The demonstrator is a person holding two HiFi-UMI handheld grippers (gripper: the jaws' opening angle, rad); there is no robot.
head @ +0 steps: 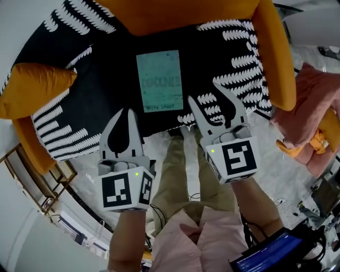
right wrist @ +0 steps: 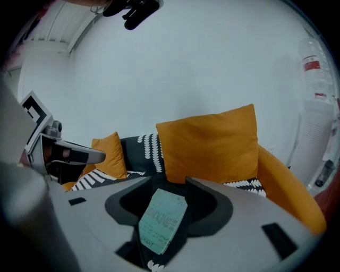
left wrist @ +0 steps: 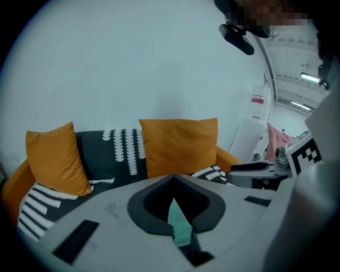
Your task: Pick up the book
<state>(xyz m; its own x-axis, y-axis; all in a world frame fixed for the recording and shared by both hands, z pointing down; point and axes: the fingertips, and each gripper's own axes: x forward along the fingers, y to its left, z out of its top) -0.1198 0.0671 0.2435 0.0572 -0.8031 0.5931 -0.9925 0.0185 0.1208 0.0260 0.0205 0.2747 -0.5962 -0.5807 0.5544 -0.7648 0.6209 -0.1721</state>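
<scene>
Where it lies, the book (head: 159, 81) points lengthwise at the back cushion (head: 196, 13).

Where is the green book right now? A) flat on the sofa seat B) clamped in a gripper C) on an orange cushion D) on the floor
A: the book lies flat on the sofa, and neither the left gripper nor the right gripper is closed on it.

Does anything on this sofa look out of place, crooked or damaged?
Nothing stands out. The book lies flat and closed on the patterned throw, roughly square to the sofa, with no visible damage.
</scene>
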